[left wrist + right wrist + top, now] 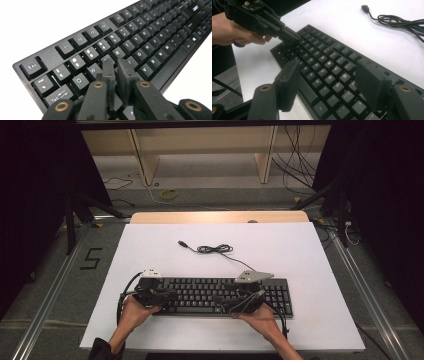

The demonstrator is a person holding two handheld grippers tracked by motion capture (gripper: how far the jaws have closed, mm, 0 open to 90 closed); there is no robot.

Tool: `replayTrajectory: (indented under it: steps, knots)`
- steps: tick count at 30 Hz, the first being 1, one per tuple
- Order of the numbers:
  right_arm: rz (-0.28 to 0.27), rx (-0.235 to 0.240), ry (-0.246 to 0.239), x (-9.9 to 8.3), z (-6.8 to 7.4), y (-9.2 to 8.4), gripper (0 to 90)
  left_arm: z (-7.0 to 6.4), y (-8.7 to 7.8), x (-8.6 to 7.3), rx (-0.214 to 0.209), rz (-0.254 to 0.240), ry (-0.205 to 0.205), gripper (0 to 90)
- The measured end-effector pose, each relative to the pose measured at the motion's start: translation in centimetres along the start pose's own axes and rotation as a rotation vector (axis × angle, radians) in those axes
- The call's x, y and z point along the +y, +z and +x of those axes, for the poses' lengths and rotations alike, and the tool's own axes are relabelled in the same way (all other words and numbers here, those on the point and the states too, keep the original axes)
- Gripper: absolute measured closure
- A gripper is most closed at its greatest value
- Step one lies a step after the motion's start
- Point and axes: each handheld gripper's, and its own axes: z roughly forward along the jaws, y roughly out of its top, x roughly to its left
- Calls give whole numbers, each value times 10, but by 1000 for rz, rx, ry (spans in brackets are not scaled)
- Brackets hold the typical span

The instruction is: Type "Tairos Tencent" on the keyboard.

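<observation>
The keyboard [220,296] lies flat near the front edge of the white bench [150,245], long side across, between my two hands. My left gripper [117,65] hovers over its left end; the jaws stand nearly together with a narrow gap, tips just above the keys around R and F, and nothing is held between them. Whether the tips touch a key I cannot tell. My right gripper [328,75] sits over the right half of the keyboard with jaws spread wide, keys visible between them, gripping nothing. In the right gripper view, my left hand [234,30] holds its gripper low across the far end of the keyboard. Behind the keyboard, its cable [216,249] lies in a loose coil on the bench, ending in a plug [183,244] that rests free, well apart from both grippers. Nothing lies between either gripper and the keys. Beyond the bench, a wooden frame [205,150] stands on the floor among loose wires [300,170].
</observation>
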Motion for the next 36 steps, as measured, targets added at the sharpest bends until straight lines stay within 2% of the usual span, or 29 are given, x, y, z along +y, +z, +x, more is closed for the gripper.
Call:
replayTrajectory:
  steps: [1, 3, 11, 14, 21, 29, 36]
  knots:
    - [0, -1, -1, 0, 0, 0, 378, 0, -1, 0, -3, -6, -12, 809]
    - [-1, -1, 1, 0, 0, 0, 378, 0, -2, 0, -4, -12, -7, 786]
    - [-3, -1, 5, 0, -1, 0, 378, -1, -6, 1, -27, -57, -42, 656]
    - [-1, 0, 6, 0, 0, 0, 378, -1, -8, 1, -26, -73, -43, 605]
    - [2, 5, 7, 0, 1, 2, 379, 0, -13, 0, -29, -110, -78, 481]
    - [2, 11, 1, 1, 3, 3, 381, -1, -18, 0, -34, -159, -87, 410]
    - [3, 18, 5, 2, 4, 4, 383, -1, -21, -2, -37, -188, -92, 384]
